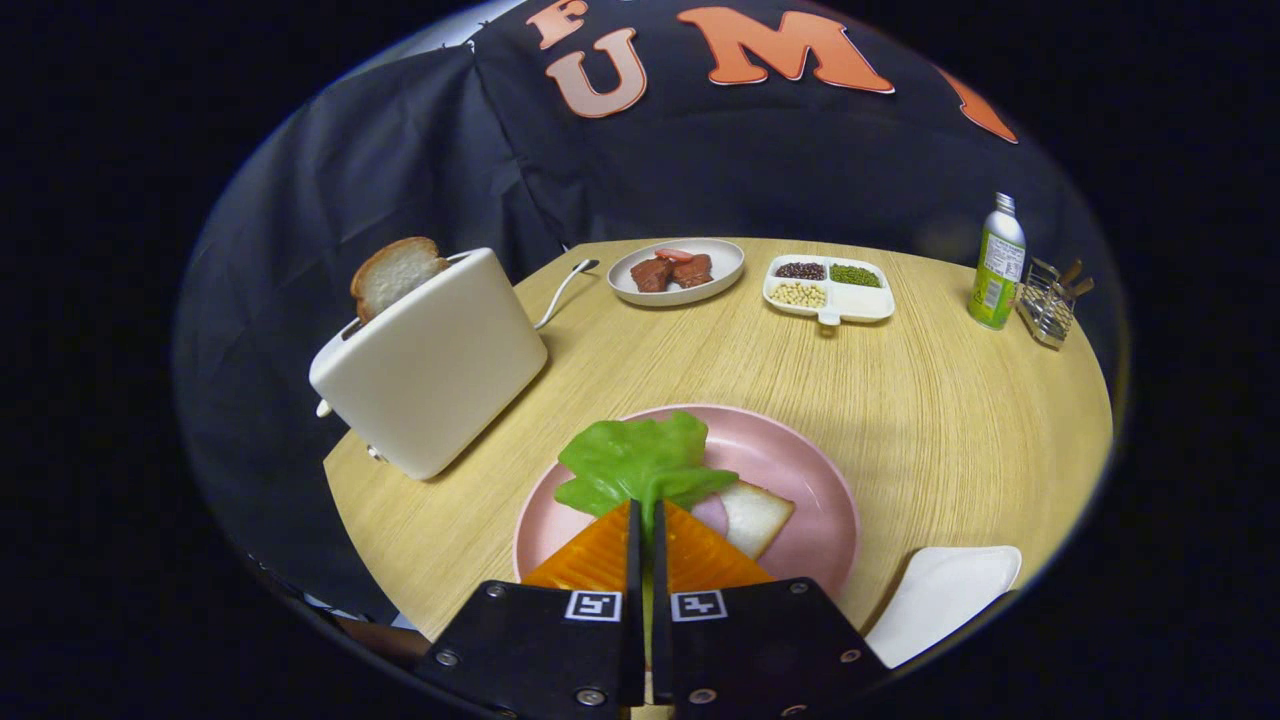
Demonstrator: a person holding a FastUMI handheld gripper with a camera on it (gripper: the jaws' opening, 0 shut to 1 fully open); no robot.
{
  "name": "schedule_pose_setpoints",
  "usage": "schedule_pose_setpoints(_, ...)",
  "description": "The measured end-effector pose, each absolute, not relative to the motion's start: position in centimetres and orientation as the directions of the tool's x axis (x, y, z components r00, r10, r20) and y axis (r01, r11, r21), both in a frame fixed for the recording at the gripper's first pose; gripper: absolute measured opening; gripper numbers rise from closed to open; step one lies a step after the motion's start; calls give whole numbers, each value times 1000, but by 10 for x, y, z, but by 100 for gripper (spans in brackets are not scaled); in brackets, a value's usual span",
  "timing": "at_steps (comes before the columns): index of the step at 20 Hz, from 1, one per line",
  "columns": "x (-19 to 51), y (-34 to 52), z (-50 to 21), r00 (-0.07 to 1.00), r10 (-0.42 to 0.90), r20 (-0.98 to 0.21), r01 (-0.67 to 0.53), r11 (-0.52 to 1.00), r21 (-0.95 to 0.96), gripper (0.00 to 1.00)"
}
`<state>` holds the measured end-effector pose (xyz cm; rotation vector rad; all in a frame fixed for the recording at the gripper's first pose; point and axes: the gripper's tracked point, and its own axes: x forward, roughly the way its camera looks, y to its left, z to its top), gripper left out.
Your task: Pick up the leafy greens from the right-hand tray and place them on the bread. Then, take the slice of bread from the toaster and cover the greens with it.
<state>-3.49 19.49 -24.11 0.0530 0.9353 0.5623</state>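
Wood-grain round table [900, 400] carries everything, with black cloth [400, 160] draped behind it as the booth wall. Farthest left stands a cream toaster [430, 365], tilted in my fisheye view, a slice of bread [395, 272] poking up from its slot and its pale cord [562, 288] trailing across the wood behind. Just ahead of my fingers sits a pink plate [800, 470]. My tongs [645, 520] are nearly closed, both fingers pinching the stem of the leafy greens [640, 462], which hang above the plate and partly cover the bread slice [755, 515] lying on it. Beyond the plate, a pale dish [720, 270] holds brown chunks of meat [672, 272]. Next comes a white divided tray [860, 305] with dark beans, green beans and pale beans in separate compartments. Near my fingers on the right lies a white tray [945, 590]. Farthest right stands a green-labelled bottle [998, 265], its writing too small to read, just beside a wire holder [1050, 305] with sticks in it.
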Motion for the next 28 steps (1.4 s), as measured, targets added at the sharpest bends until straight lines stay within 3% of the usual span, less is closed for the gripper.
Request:
schedule_pose_setpoints(7,-32,195,-249,470,438,-766,-472,858,202,17)
schedule_pose_setpoints(9,-29,197,-241,478,433,-764,-461,864,201,24)
schedule_pose_setpoints(12,-17,197,-223,521,413,-747,-456,874,165,47)
schedule_pose_setpoints(13,-14,200,-216,528,414,-742,-458,874,161,50)
schedule_pose_setpoints(19,10,233,-167,540,453,-709,-441,870,221,55)
schedule_pose_setpoints(24,9,293,-124,449,556,-700,-459,815,354,73)
schedule_pose_setpoints(28,14,337,-102,385,601,-701,-453,785,424,78)
